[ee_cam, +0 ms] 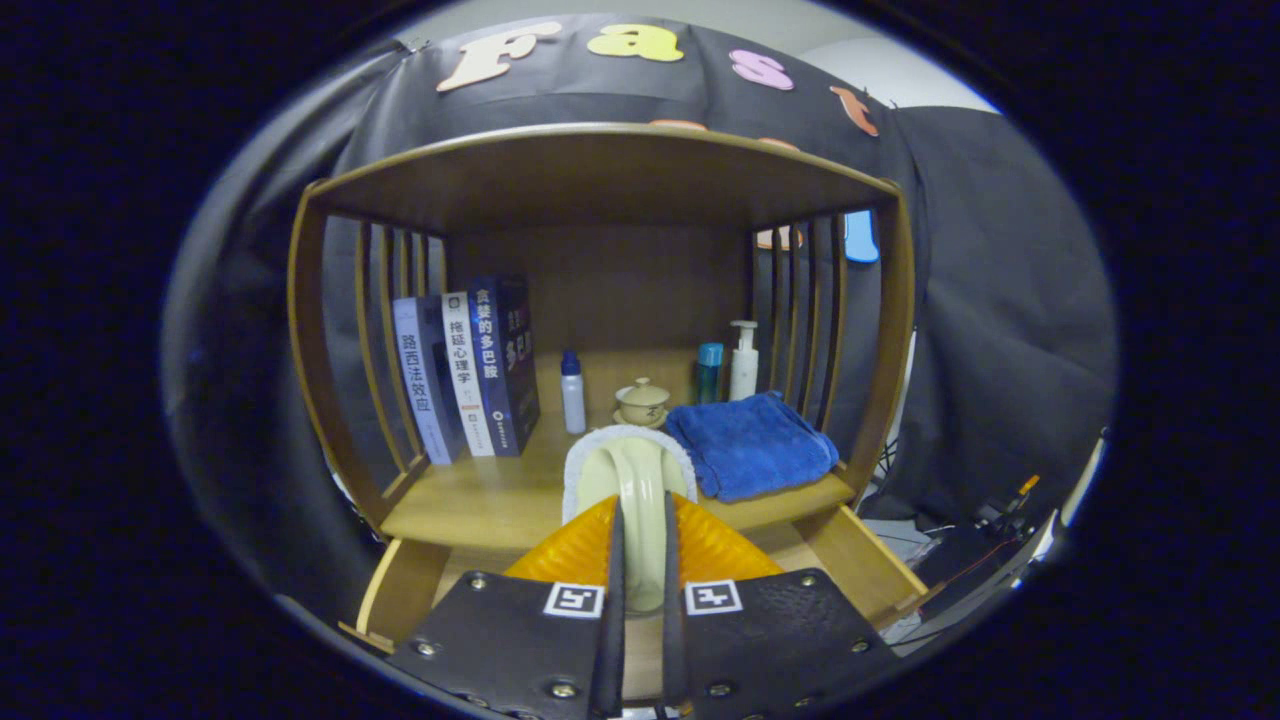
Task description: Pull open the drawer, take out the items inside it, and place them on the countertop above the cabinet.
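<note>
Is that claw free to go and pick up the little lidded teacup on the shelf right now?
Probably not yet: the gripper is shut on a cream-handled brush, so its fingers are occupied. The lidded teacup sits just beyond, beside the blue towel.

Wooden shelf unit [600, 190] against a black cloth wall [1000, 300].

We see an open-fronted cabinet with slatted sides [385, 340] and a plain wood back panel [630, 290]. On its shelf stand three books [465, 370], small bottles [572, 392], a lidded cup [641, 402] and a folded blue towel [750, 445]. Black cloth hangs behind and to both sides; above it we glimpse a pale wall [870, 55]. Lower right, beside the cabinet, lie cables [990, 530]. The light is dim and even.
</note>
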`<action>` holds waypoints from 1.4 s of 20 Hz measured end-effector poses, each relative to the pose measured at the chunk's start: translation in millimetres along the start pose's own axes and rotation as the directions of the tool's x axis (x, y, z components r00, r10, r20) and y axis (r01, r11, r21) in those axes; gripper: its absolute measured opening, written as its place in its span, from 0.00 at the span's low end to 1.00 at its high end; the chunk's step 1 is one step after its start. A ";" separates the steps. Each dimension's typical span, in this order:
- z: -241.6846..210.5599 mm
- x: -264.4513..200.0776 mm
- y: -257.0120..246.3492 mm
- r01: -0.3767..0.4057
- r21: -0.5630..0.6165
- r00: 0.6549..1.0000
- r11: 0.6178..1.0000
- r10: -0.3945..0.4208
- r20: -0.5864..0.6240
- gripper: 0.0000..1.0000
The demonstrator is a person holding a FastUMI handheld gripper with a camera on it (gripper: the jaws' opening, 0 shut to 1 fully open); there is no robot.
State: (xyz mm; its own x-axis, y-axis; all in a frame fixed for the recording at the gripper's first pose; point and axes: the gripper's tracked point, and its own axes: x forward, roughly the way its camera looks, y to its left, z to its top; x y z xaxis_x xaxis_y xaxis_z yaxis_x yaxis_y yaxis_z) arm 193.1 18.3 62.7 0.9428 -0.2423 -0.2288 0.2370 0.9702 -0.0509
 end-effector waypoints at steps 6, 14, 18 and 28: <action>-3.4 65.8 23.6 -0.033 0.046 0.994 0.998 0.038 -0.107 0.15; -48.2 120.4 42.7 -0.061 -0.017 0.962 0.998 0.055 -0.266 0.16; -48.8 141.3 52.5 -0.068 -0.002 0.967 0.998 0.065 -0.248 0.16; -35.0 189.1 61.7 -0.116 0.093 0.978 0.989 0.130 -0.165 0.16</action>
State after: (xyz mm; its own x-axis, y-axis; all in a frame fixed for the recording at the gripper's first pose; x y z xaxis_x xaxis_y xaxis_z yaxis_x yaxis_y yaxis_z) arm 377.8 32.6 -17.7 0.9139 -0.1094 -0.3908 0.1466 0.9869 0.0666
